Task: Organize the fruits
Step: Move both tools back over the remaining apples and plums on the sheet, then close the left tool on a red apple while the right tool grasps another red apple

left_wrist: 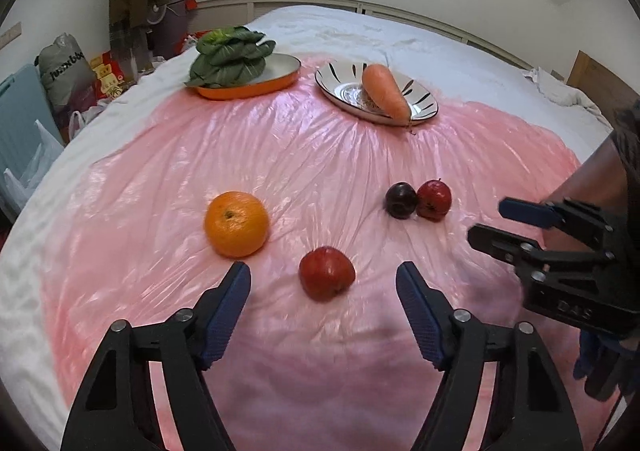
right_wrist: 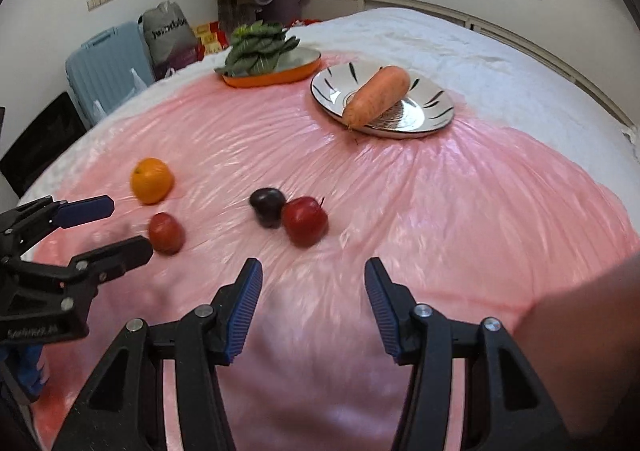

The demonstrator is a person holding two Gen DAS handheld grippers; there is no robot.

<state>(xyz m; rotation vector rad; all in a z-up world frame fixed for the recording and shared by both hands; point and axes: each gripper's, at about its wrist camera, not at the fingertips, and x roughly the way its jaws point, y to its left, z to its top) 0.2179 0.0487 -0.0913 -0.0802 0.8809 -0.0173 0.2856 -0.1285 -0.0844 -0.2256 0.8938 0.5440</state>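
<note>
On the pink plastic sheet lie an orange (left_wrist: 236, 223) (right_wrist: 151, 180), a red apple (left_wrist: 326, 273) (right_wrist: 166, 233), a dark plum (left_wrist: 401, 200) (right_wrist: 268, 207) and a second red apple (left_wrist: 433, 200) (right_wrist: 305, 221) touching the plum. My left gripper (left_wrist: 323, 283) is open and empty, with the near apple just ahead between its fingers; it also shows in the right wrist view (right_wrist: 120, 225). My right gripper (right_wrist: 313, 279) is open and empty, a little short of the plum and apple pair; it also shows in the left wrist view (left_wrist: 486, 221).
A striped white plate (left_wrist: 424, 107) (right_wrist: 440, 107) holds a carrot (left_wrist: 385, 91) (right_wrist: 376, 97) at the back. An orange dish (left_wrist: 288, 77) (right_wrist: 308, 65) holds leafy greens (left_wrist: 228, 57) (right_wrist: 258, 49). White bedding surrounds the sheet. A suitcase (right_wrist: 104, 67) and bags stand left.
</note>
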